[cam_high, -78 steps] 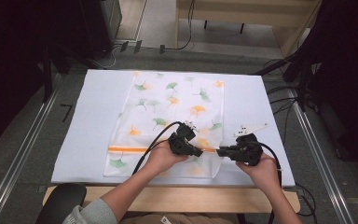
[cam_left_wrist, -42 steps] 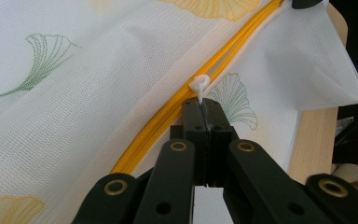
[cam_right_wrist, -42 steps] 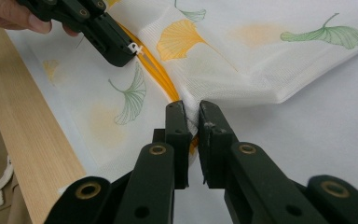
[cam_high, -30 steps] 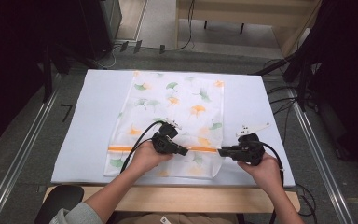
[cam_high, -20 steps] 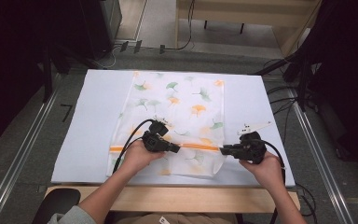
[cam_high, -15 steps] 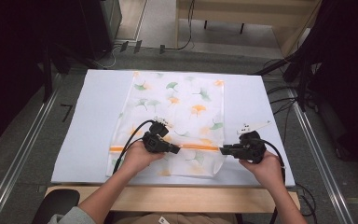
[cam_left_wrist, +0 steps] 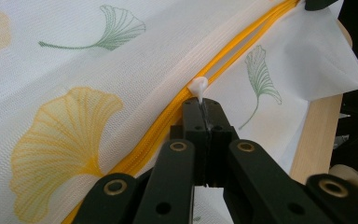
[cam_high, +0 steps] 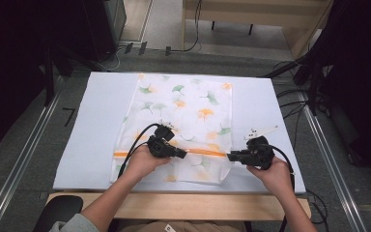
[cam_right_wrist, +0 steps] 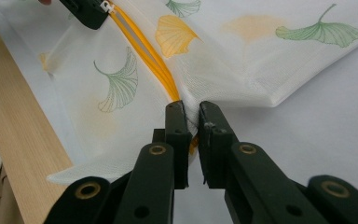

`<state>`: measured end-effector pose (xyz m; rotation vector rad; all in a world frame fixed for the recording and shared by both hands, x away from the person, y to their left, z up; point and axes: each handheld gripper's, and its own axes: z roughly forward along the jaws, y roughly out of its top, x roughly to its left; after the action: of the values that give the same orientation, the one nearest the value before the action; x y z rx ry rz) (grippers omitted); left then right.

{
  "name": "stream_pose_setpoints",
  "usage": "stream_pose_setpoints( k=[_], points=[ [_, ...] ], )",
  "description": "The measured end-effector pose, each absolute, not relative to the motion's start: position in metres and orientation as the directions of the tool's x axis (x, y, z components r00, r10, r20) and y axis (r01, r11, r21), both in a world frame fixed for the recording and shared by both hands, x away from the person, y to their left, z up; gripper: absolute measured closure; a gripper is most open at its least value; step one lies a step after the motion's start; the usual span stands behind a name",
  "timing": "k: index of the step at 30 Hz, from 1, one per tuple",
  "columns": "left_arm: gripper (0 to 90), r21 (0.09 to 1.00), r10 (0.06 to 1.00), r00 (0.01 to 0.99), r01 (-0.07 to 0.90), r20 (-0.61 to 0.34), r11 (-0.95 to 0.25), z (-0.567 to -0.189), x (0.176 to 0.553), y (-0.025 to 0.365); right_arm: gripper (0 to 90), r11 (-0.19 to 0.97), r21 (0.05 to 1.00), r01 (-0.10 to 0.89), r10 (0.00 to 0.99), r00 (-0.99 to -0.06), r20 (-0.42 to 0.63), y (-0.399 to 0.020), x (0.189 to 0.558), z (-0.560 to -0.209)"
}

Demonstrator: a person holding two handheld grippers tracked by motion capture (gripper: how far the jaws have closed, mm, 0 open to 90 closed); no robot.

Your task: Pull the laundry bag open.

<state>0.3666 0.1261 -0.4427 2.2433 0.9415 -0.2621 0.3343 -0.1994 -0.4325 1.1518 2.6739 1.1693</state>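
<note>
Bag [cam_high: 183, 111] lies flat on desk [cam_high: 92, 125]; left claw [cam_left_wrist: 204, 108] clamps the zip pull [cam_left_wrist: 197, 85], right claw [cam_right_wrist: 192, 112] pinches the zip's [cam_right_wrist: 161, 70] end

**Black grippers, brass pivots, bare forearms**

Both tools are matte black all over. The left gripper [cam_left_wrist: 204, 114] shows blocky, squared jaw tips on flat link arms, each link pinned with a brass-coloured ring rivet and a smaller dark hole beside it. Same build on the right gripper [cam_right_wrist: 191, 123]. From above, a thick black cable loops off each one, and the right carries a pale three-cornered plate. Forearms bare; a grey sleeve, possibly pushed up, at the left elbow.
</note>
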Motion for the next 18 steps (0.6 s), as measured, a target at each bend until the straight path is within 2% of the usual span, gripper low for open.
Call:
stream_pose_setpoints(
  k=[18],
  points=[
    [90.0, 0.499, 0.547, 0.728, 0.684, -0.414, -0.532, -0.4398, 0.3632, 0.1266, 85.0, 0.446, 0.638, 0.628, 0.627, -0.728, 0.277, -0.2007, 0.3346, -0.4319]
  ],
)
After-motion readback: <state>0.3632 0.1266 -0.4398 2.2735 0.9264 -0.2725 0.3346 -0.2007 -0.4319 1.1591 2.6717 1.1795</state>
